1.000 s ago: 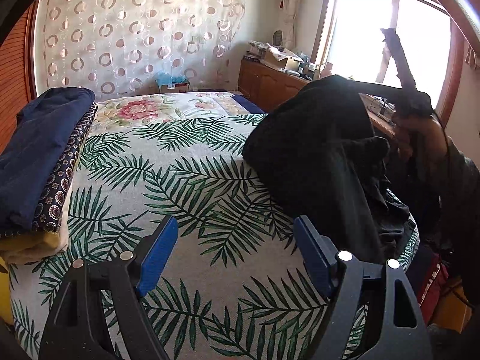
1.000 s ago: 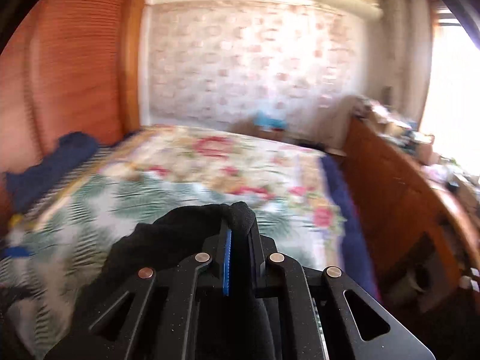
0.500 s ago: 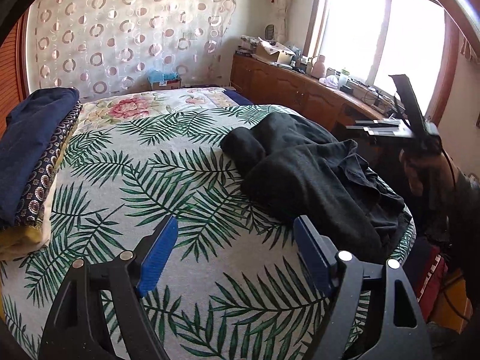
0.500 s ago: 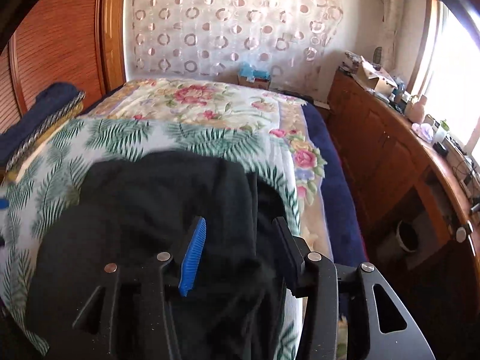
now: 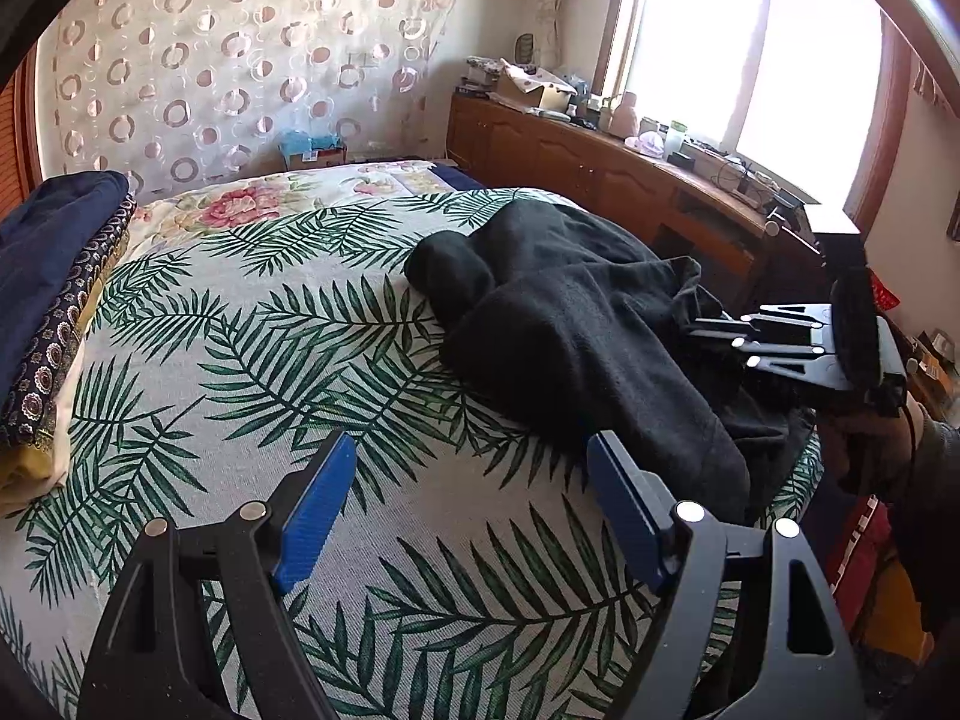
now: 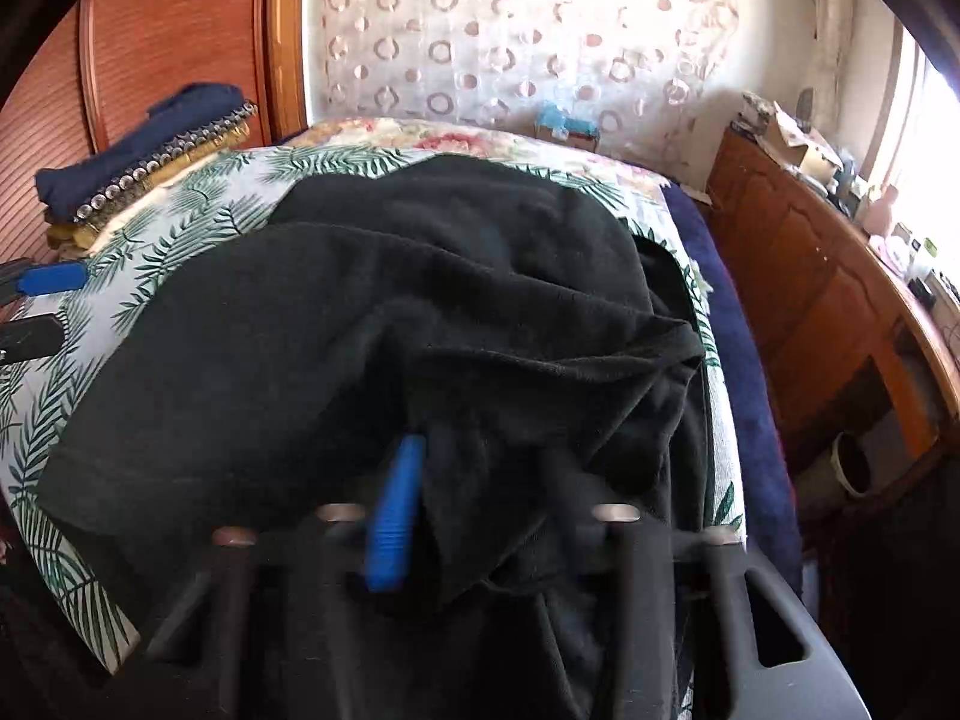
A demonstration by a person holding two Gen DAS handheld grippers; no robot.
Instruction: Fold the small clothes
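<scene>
A crumpled black fleece garment (image 5: 576,324) lay in a heap at the centre right of the left wrist view, on a bedspread printed with green palm fronds (image 5: 288,372), its near hem trailing toward the bed's edge. The left gripper (image 5: 468,510), at the bottom of that frame, stood wide open with nothing between its blue pads, poised over bare bedspread just beside the heap. The right gripper (image 6: 474,516), low in its own view and blurred, had just been closing, and it looked clenched on a fold of the black cloth near the garment's edge. Judging by this, the step in hand was taking hold of the garment to spread it flat, with no fold yet made. The next move would call for the open tongs to take a second edge or corner, so the cloth could be drawn taut. A stack of folded navy and patterned textiles (image 5: 48,276) sat at the left edge.
</scene>
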